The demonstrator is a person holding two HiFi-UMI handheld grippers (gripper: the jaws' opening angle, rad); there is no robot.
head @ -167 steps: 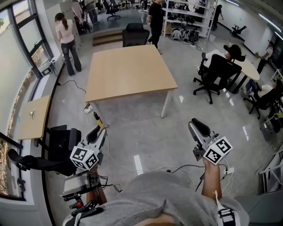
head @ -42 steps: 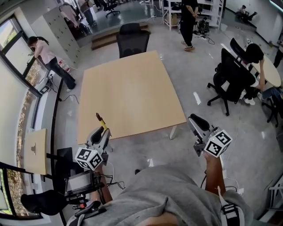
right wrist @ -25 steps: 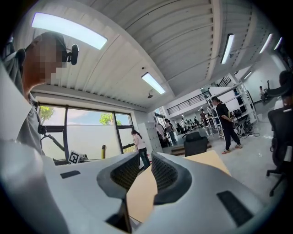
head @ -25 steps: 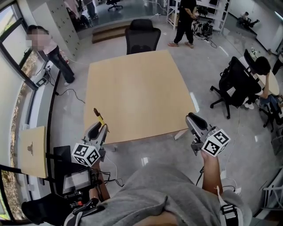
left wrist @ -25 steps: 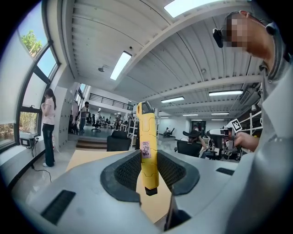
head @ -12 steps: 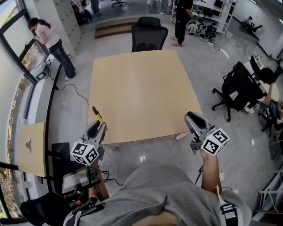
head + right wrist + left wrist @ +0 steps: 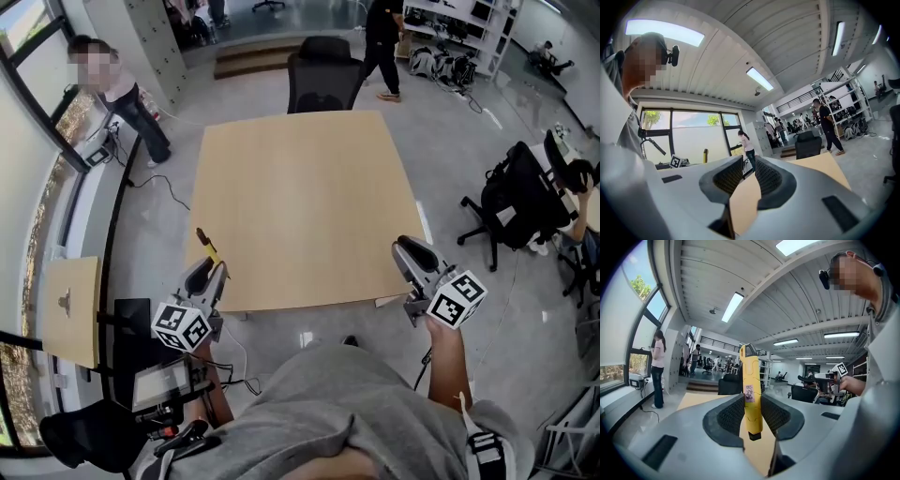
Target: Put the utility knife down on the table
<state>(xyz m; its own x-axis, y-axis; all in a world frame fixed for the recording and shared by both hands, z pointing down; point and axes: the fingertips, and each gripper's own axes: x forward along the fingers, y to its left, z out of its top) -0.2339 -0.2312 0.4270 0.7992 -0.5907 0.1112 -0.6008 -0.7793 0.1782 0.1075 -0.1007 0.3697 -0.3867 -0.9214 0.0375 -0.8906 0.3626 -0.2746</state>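
The yellow utility knife [image 7: 750, 390] stands upright between the pads of my left gripper [image 7: 751, 411], which is shut on it. In the head view the knife [image 7: 204, 246] sticks up from the left gripper [image 7: 208, 272], just off the near left corner of the light wooden table [image 7: 300, 206]. My right gripper [image 7: 405, 251] hovers at the table's near right corner. In its own view the right gripper [image 7: 749, 161] shows a narrow gap with nothing in it, only the table [image 7: 825, 166] beyond.
A black office chair [image 7: 323, 80] stands at the table's far side. One person [image 7: 122, 94] stands by the windows at left and another [image 7: 382, 37] walks at the back. A small side table [image 7: 67, 309] and equipment [image 7: 164, 384] are at lower left, a chair [image 7: 520, 202] at right.
The table has come closer over the frames; both grippers now reach its near edge instead of hanging over the floor. The knife stays upright in the left gripper.
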